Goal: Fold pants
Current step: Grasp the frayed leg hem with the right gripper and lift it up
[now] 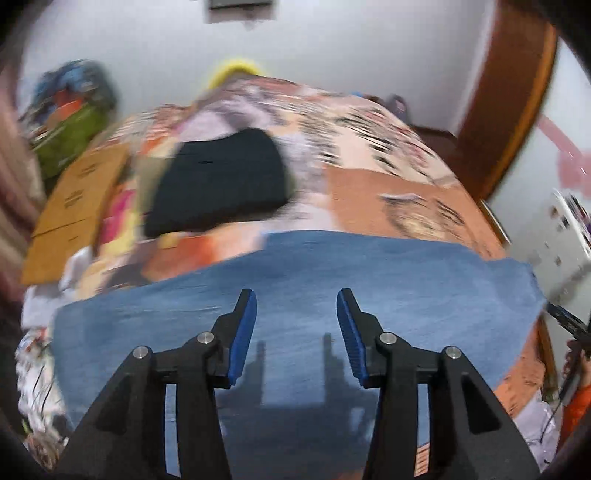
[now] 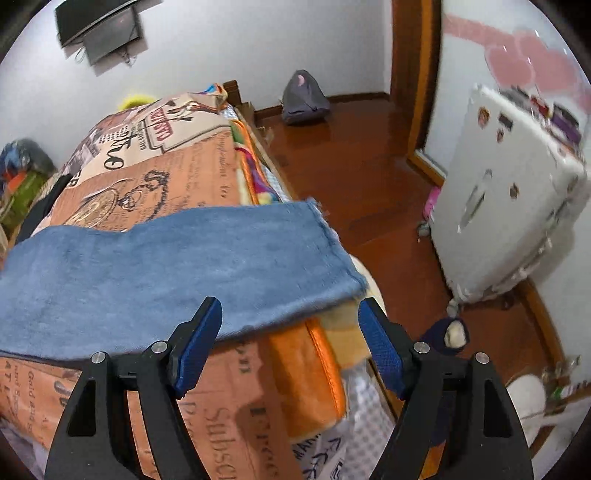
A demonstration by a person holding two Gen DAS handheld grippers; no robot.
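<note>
Home bedroom, bed (image 2: 155,177) with printed cover, wall-mounted television (image 2: 99,33), wooden floor (image 2: 351,166)

Left wrist view: mounted behind the left gripper (image 1: 296,314), aimed steeply down along its fingers across the bed (image 1: 388,192) toward the wall at 12 o'clock; blue pants (image 1: 295,266) lie close below; the picture is motion-blurred. Right wrist view: mounted behind the right gripper (image 2: 290,325), likewise angled down, over the bed's edge; wooden floor (image 2: 351,166) at 1 o'clock. Shared: pants, patterned bedcover, far wall.
</note>
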